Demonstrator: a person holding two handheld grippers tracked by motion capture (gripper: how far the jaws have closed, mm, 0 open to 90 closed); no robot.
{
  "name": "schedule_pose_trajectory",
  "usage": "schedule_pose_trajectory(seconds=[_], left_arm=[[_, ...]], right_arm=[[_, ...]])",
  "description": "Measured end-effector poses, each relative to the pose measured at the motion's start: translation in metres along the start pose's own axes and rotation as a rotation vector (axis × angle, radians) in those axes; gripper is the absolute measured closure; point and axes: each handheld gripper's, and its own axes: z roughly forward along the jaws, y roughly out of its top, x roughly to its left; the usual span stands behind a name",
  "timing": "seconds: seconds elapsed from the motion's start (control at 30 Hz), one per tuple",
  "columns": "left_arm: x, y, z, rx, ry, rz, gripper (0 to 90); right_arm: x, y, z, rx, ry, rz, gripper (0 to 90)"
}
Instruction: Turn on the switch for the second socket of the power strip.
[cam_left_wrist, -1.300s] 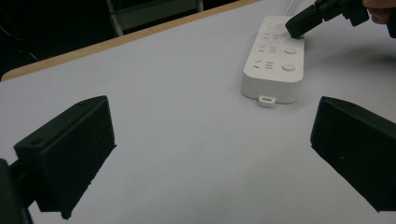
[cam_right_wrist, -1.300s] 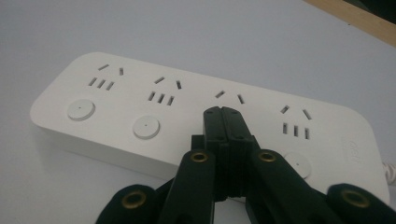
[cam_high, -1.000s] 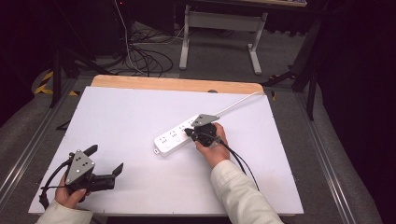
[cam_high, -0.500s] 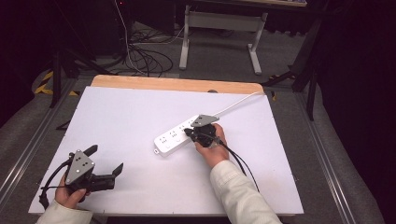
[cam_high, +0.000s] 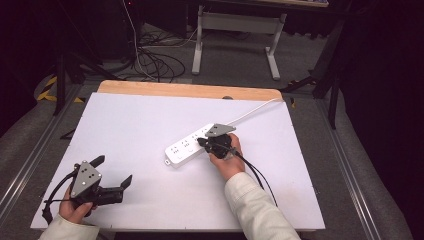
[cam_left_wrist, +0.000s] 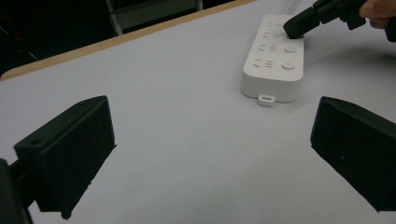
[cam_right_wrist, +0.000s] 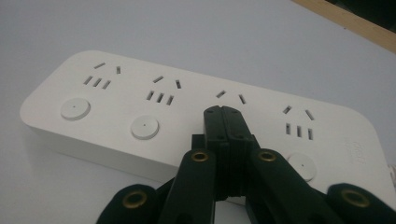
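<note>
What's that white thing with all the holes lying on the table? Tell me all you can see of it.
It is a white plastic power strip with four socket groups, each with a round button beside it. It lies flat and slantwise near the middle of the white table; its white cord runs to the far edge. The shut right tongs press down on its top at the third socket group.
</note>
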Motion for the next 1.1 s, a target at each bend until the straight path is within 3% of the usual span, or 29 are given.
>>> schedule_pose_trajectory(seconds=[0.13, 0.2, 0.3, 0.57, 0.83, 1.1], left_arm=[[0.0, 0.0, 0.0, 0.0, 0.0, -0.002, 0.3], [0.0, 0.0, 0.0, 0.0, 0.001, -0.002, 0.3], [0.0, 0.0, 0.0, 0.002, 0.003, 0.0, 0.3], [0.0, 0.0, 0.001, 0.003, 0.002, 0.0, 0.3], [0.0, 0.001, 0.002, 0.004, -0.001, 0.001, 0.3], [-0.001, 0.001, 0.002, 0.005, -0.003, 0.001, 0.3]], right_arm=[[0.0, 0.001, 0.0, 0.004, -0.001, 0.003, 90.0], [0.002, 0.004, -0.001, 0.009, -0.012, -0.017, 90.0], [0.002, 0.008, -0.004, 0.018, -0.005, -0.002, 90.0], [0.001, 0.017, -0.021, -0.044, -0.007, -0.003, 90.0], [0.007, 0.024, -0.038, -0.056, 0.002, -0.024, 90.0], [0.004, 0.026, -0.052, -0.078, 0.003, -0.006, 90.0]])
